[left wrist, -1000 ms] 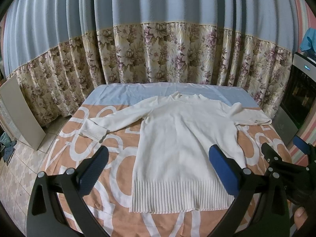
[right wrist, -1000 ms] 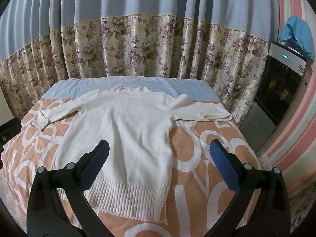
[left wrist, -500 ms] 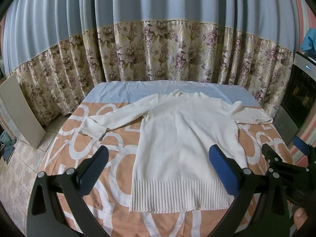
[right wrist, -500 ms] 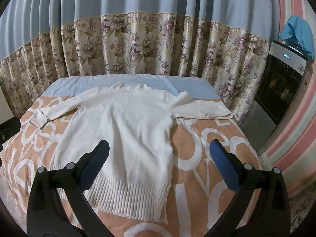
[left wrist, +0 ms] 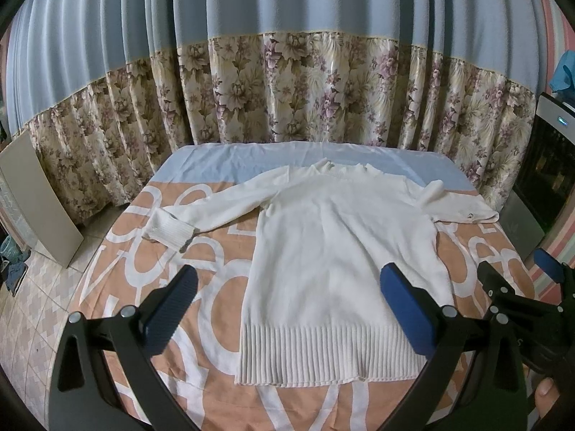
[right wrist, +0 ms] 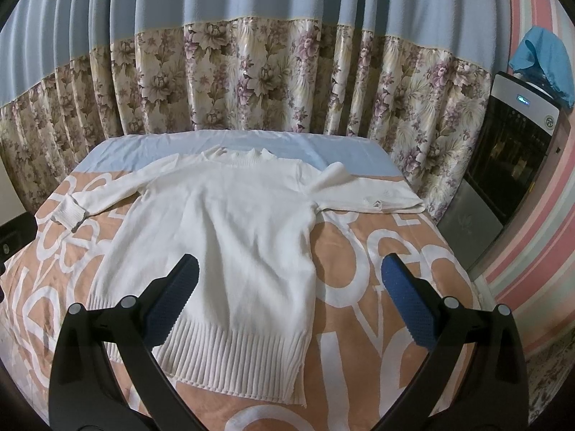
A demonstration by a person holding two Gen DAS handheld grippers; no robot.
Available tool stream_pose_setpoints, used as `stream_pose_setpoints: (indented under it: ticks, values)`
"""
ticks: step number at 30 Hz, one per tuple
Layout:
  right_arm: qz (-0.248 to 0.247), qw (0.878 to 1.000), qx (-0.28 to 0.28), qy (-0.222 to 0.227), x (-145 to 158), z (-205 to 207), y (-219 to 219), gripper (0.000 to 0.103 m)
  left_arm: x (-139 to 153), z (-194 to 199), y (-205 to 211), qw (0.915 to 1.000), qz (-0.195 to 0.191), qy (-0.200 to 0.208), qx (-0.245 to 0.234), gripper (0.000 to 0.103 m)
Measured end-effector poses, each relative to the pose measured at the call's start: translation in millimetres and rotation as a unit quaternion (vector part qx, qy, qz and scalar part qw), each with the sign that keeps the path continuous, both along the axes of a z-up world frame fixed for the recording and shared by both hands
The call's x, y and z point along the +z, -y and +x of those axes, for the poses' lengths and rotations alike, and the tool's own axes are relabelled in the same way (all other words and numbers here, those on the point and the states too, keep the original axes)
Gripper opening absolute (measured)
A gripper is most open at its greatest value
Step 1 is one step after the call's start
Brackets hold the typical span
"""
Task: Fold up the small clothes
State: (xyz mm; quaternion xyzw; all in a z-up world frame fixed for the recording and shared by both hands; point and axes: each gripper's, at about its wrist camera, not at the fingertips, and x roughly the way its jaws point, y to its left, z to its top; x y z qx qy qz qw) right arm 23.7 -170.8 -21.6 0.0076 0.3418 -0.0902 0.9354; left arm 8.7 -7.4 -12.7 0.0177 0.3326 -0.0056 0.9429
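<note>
A white knit sweater (left wrist: 337, 251) (right wrist: 230, 237) lies flat on the bed, neck toward the curtain, ribbed hem nearest me. Its left sleeve (left wrist: 201, 215) stretches out to the left with a ribbed cuff; its right sleeve (right wrist: 363, 194) lies out to the right. My left gripper (left wrist: 287, 301) hovers open above the hem's left half, nothing between its blue pads. My right gripper (right wrist: 287, 298) hangs open over the hem's right corner, empty. The right gripper (left wrist: 517, 291) also shows at the right edge of the left wrist view, with a fingertip of the person's hand below it.
The bed cover (right wrist: 373, 258) is orange with white letters, with a pale blue sheet (left wrist: 251, 158) at the far end. Floral curtains (left wrist: 287, 89) hang behind. A dark appliance (right wrist: 503, 165) stands right of the bed; a beige board (left wrist: 36, 197) leans at the left over tiled floor.
Both grippers have eased slightly forward and upward over the sweater; the view shifts only a little. The sweater has not moved and both stay open.
</note>
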Motion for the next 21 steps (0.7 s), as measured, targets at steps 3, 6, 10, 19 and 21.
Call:
stream_pose_setpoints:
  ticks: [3, 6, 10, 19, 21]
  values:
    - [0.000, 1.000, 0.001, -0.001, 2, 1, 0, 0.100, 0, 0, 0, 1.0000, 0.001, -0.001, 0.000, 0.101]
    - [0.000, 1.000, 0.001, -0.002, -7, 1, -3, 0.100, -1, 1, 0, 1.0000, 0.001, -0.001, 0.001, 0.101]
    - [-0.003, 1.000, 0.005, -0.004, -9, 3, -6, 0.100, -7, -1, -1, 1.0000, 0.001, -0.004, 0.001, 0.101]
    - [-0.007, 1.000, 0.005, -0.007, -9, 7, -8, 0.100, -18, 4, -16, 0.9999, -0.003, -0.011, 0.007, 0.101]
    - [-0.008, 1.000, 0.007, -0.009, -9, 9, -9, 0.100, -19, 5, -16, 0.9999, -0.001, -0.015, 0.006, 0.101]
